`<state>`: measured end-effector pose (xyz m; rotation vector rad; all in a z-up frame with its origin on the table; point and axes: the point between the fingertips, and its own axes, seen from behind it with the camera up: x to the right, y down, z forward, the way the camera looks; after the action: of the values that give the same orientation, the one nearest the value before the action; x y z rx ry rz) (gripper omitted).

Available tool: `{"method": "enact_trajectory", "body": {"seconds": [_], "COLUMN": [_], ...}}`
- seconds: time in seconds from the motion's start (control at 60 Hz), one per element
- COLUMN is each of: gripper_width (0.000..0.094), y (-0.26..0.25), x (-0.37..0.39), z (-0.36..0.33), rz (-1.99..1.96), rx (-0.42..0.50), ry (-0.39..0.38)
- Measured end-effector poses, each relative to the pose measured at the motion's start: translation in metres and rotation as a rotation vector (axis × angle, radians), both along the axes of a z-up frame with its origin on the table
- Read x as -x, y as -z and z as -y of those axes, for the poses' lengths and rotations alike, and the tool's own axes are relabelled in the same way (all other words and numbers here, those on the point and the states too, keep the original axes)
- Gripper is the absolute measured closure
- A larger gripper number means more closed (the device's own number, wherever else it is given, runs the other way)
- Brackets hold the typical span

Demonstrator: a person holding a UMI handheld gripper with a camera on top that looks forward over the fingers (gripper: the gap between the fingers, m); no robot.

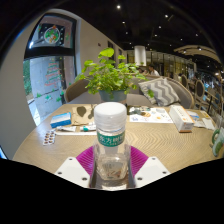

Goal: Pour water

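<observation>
One view is all we have, the gripper view, so we read everything from it. We see the gripper [111, 165] with its two magenta pads [136, 160] pinching a clear water bottle [111, 135] from either side; the bottle stands upright between the fingers, its white cap [111, 110] on top and a green label [111, 141] round its middle. The pads appear to touch the bottle on both sides, so we judge the grip closed on it, though we cannot see how firmly

Beyond the bottle lies a round wooden desk [160, 140], and further back on it a leafy potted plant [112, 72], with some small flat things to the left and a boxy object [180, 118] to the right. We cannot make out any cup or glass to pour into; the bottle hides whatever stands straight ahead

Several things could go wrong, in our judgement. With the cap seemingly in place, tilting would pour nothing, so the cap wants dealing with first. A smooth, thin-walled bottle may slip or twist between the pads once tipped, especially as the water shifts. Squeezing harder could crush the wall and push water out in a gush. With no vessel in sight, water could land on the desk or the things lying on it
</observation>
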<state>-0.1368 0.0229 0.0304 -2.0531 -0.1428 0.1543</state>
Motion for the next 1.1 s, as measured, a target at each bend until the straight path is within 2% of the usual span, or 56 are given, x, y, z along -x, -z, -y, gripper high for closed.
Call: {"method": "enact_trajectory", "body": {"seconds": [0.167,0.317,0.5,0.617,0.783,0.967,1.1], "gripper_width": [0.051,0.0511,0.0513,0.0515,0.052,0.0518,0.052], "y": [-0.029,-0.089,-0.171,-0.199,-0.204,-0.17,-0.154], "x": [-0.004,-0.03,-0.098,-0.16,-0.254,-0.339,-0.366], "z": [0.006,0.008,0.007,0.007,0.009,0.007,0.01], "rz": [-0.047,-0.248,-0.635,-0.891,-1.264,-1.641,-1.885], "rx": [0.002,-0.014,-0.034,-0.036,0.009,0.074,0.145], "ry": [0.001,0.05,0.126,0.162,0.245,0.354,0.372]}}
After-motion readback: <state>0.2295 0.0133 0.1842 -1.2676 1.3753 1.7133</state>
